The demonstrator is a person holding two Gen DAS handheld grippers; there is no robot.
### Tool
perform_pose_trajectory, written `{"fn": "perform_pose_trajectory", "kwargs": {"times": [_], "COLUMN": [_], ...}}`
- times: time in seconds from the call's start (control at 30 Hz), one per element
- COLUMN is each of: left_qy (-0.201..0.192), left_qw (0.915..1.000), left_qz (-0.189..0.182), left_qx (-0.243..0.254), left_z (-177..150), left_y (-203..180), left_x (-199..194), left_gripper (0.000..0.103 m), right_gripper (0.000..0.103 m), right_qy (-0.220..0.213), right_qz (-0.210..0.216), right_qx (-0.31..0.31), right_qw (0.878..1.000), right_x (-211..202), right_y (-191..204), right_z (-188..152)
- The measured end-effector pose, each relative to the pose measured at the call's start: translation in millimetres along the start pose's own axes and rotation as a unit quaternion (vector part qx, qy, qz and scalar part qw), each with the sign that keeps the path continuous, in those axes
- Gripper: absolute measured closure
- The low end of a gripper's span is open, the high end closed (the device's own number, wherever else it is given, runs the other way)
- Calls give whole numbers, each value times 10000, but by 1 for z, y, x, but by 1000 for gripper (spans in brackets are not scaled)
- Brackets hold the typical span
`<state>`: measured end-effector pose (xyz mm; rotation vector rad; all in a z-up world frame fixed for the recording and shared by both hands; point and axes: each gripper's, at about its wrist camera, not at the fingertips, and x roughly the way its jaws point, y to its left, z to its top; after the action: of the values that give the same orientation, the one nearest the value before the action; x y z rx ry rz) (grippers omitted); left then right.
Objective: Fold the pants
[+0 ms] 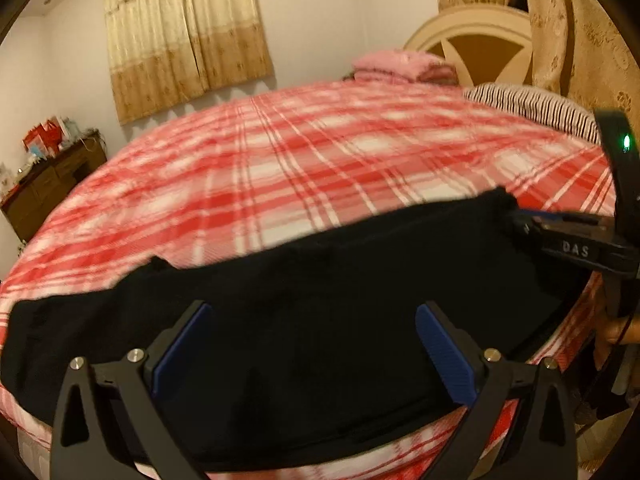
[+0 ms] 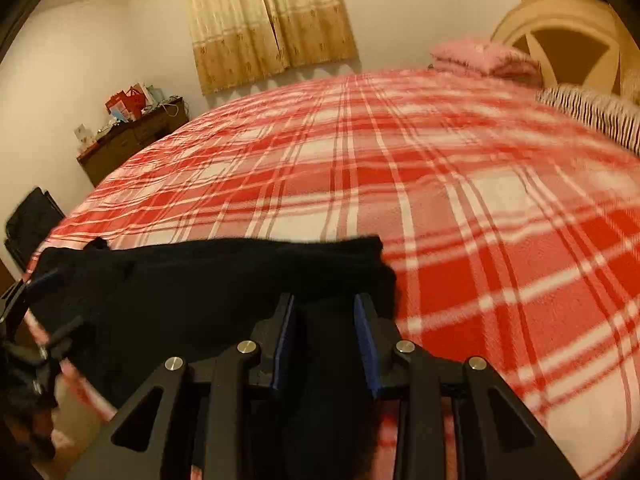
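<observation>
Black pants (image 1: 304,304) lie in a long band across the near edge of a bed with a red and white plaid cover (image 1: 304,160). My left gripper (image 1: 312,312) hovers over the middle of the pants, open wide, with nothing pressed between its blue pads. My right gripper (image 2: 325,300) is at the pants' right end (image 2: 360,256). Its jaws stand partly apart and are easing open, with black fabric between the pads. From the left wrist view the right gripper (image 1: 520,218) reaches in at the pants' far right corner. The left gripper (image 2: 44,280) shows at the pants' left end.
A pink folded blanket (image 1: 400,66) and a striped pillow (image 1: 532,108) lie at the head of the bed by the round headboard (image 1: 472,44). A dark wooden dresser (image 1: 48,188) with clutter stands by the left wall. Curtains (image 1: 184,36) hang behind.
</observation>
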<state>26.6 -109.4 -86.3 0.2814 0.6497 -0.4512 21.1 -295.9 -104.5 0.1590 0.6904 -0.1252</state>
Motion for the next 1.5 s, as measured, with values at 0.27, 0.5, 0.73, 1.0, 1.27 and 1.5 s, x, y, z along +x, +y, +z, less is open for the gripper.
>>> {"fn": "perform_pose_trajectory", "kwargs": {"times": [0.27, 0.5, 0.73, 1.0, 1.27, 1.5], "left_qy": [357, -92, -272, -14, -352, -532], "left_qw": [9987, 9883, 9325, 8906, 8866, 8812], "left_qz": [201, 898, 1999, 2085, 1829, 1609], "left_qx": [-299, -1230, -2997, -4042, -4234, -4413], "left_z": [-10, -31, -67, -103, -106, -109], "left_y": [18, 117, 244, 278, 270, 266], "left_x": [11, -32, -73, -55, -54, -58], "left_gripper": [0, 0, 0, 1, 9, 25], "right_gripper": [50, 46, 42, 23, 21, 21], "right_qy": [-214, -665, 14, -173, -205, -208], "right_qz": [-99, 958, 1025, 905, 996, 1056], "right_qx": [-164, -318, -305, -762, -733, -699], "right_qw": [9996, 9927, 9943, 9928, 9921, 9917], "right_x": [-21, -56, -9, -8, -5, -5], "right_y": [12, 62, 101, 118, 114, 114], "right_z": [-3, 5, -43, -49, -47, -48]}}
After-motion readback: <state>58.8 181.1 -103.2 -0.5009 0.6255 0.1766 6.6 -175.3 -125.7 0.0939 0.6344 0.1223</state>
